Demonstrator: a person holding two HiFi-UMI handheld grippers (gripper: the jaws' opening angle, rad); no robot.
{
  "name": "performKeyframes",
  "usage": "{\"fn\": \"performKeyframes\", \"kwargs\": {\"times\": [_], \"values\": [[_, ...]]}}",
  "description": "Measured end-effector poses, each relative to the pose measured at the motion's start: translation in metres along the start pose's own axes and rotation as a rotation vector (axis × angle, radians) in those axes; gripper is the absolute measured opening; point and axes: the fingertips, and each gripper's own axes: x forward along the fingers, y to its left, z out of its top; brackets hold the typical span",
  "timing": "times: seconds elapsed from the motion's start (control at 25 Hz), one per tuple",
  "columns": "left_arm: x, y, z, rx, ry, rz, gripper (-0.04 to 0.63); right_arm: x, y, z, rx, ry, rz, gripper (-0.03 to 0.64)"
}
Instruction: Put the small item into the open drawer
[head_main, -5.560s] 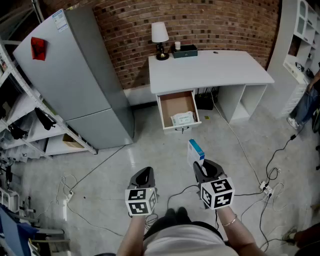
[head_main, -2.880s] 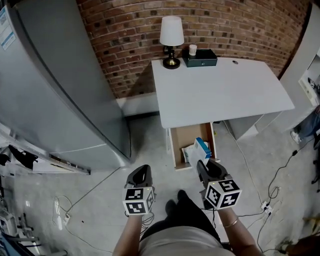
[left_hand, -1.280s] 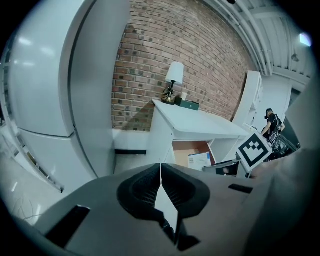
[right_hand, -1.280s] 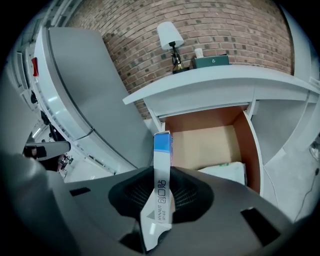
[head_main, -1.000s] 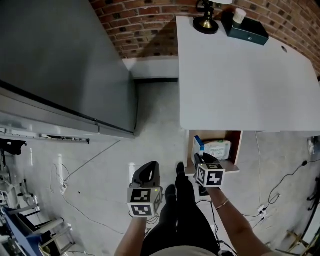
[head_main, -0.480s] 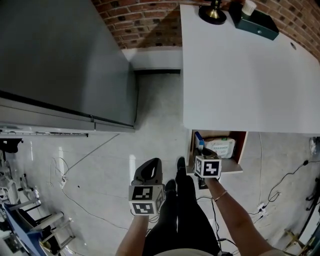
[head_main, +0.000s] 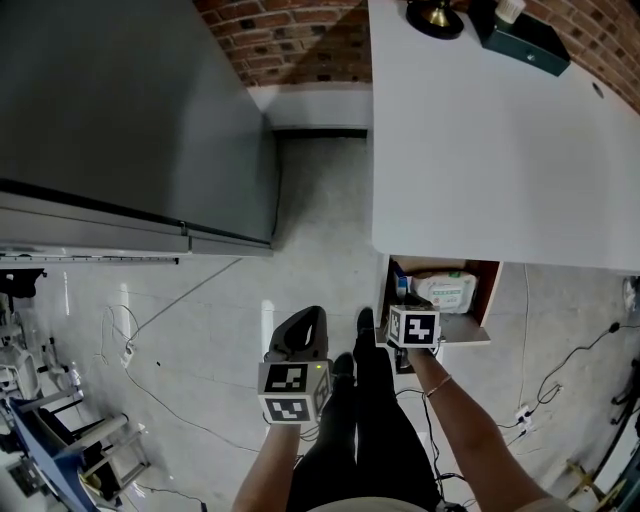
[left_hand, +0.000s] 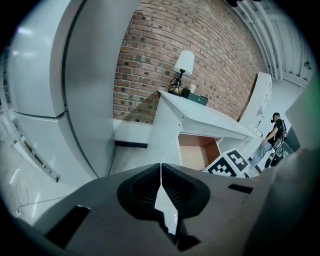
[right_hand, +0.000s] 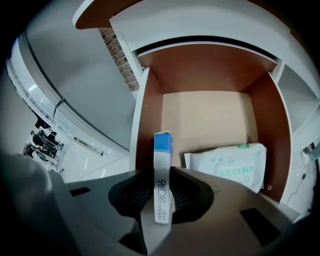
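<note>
The right hand-held gripper (right_hand: 161, 192) is pinching a slim blue-and-white box (right_hand: 163, 145) upright by the left wall of the open drawer (right_hand: 148, 125). A wipes pack (right_hand: 227, 162) is filling its lower right, with bare bottom beyond. The left hand-held gripper (left_hand: 161, 190) is hanging pressed together.

brick wall (head_main: 300, 35), grey fridge (head_main: 120, 110), white desk (head_main: 500, 150), pale floor (head_main: 315, 235)

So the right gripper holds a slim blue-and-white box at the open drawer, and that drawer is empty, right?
Not empty: the right gripper view shows a white wipes pack lying in the open drawer. The right gripper does hold the blue-and-white box there.
</note>
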Motion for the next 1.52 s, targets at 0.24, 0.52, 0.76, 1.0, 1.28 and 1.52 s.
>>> {"fn": "performKeyframes", "kwargs": {"times": [0.24,0.52,0.76,1.0,1.28,1.52], "values": [[-0.002,0.000,-0.006,-0.009,0.011,0.007,0.023,0.006,-0.001,-0.004,-0.010,0.023,-0.017,0.100],[-0.005,0.004,-0.008,-0.009,0.011,0.013,0.023,0.010,0.002,-0.005,-0.021,0.036,-0.033,0.101],[-0.006,0.006,-0.005,-0.012,0.003,0.016,0.023,0.009,0.003,-0.006,-0.020,0.031,-0.033,0.116],[-0.014,0.009,-0.004,-0.007,-0.001,0.014,0.023,-0.001,0.007,-0.006,-0.025,0.010,-0.040,0.140],[-0.038,0.007,-0.001,0.007,-0.014,0.010,0.023,-0.034,0.014,0.004,-0.039,-0.059,-0.055,0.149],[-0.068,0.004,0.002,0.021,-0.038,0.003,0.023,-0.090,0.035,0.023,-0.032,-0.189,-0.020,0.147]]}}
